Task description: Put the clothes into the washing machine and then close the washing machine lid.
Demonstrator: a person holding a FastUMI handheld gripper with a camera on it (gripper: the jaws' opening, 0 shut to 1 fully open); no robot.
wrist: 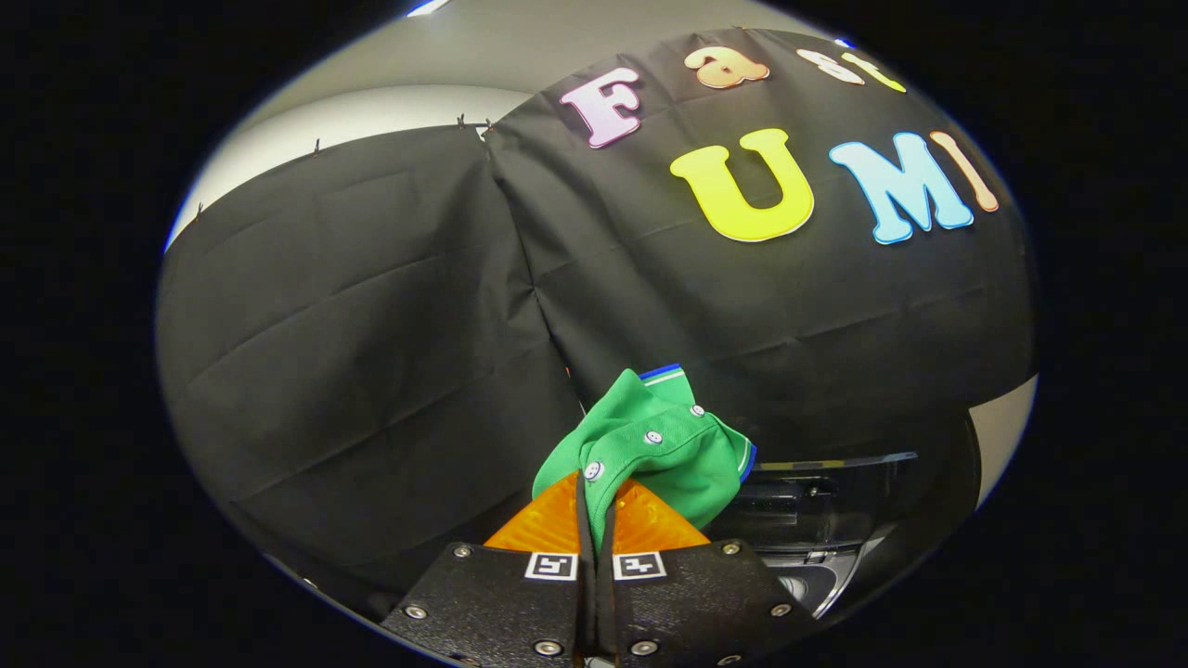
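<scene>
Tongs (594,506) are clenched on a green polo shirt (650,445), its buttoned placket pinched between both fingers and the bulk bunched just ahead, lifted for carrying. Beyond and lower right sits the washing machine (817,520), lid raised, judged ready for loading.

The single camera rides on the gripper (594,482) and faces forward along its closed fingers at centre bottom. It sits close behind them, looking slightly upward at the booth wall (371,325) filling most of the frame.
</scene>
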